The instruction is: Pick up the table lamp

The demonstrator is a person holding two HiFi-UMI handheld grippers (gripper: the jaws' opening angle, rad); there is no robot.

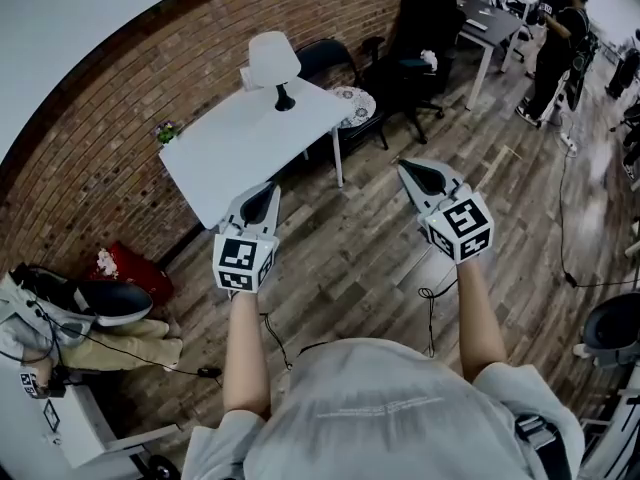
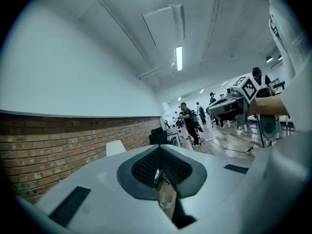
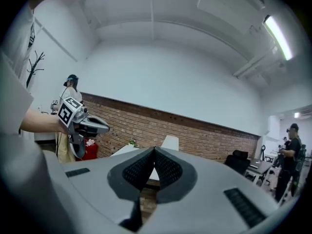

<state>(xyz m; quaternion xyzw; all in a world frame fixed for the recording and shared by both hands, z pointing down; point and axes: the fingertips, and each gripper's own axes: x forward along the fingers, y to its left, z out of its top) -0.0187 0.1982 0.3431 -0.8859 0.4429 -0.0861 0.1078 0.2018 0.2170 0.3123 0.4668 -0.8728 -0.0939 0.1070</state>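
I stand in a long room with a red brick wall point(image 1: 110, 148) on my left and a wood plank floor point(image 1: 350, 258) under me. Against that wall stands the white rectangular table point(image 1: 230, 143), with a cluster of black office chairs point(image 1: 420, 38) beyond its far end.

Ahead of me I hold both tools out roughly level, well apart from each other and short of the table. My left gripper point(image 1: 270, 185), grey and white with its marker cube, hangs just off the table's near edge. Its jaws are pressed together with nothing between the dark ribbed pads. My right gripper point(image 1: 403, 165) hovers over bare floor to the right of the table. Its jaws are likewise pressed together on nothing.

The table lamp with a white shade and black base point(image 1: 274, 63) stands upright near the table's far corner on the wall side, apart from both grippers. A small green plant point(image 1: 165, 130) sits at the wall-side edge near the left corner. I cannot tell if it rests on the tabletop.
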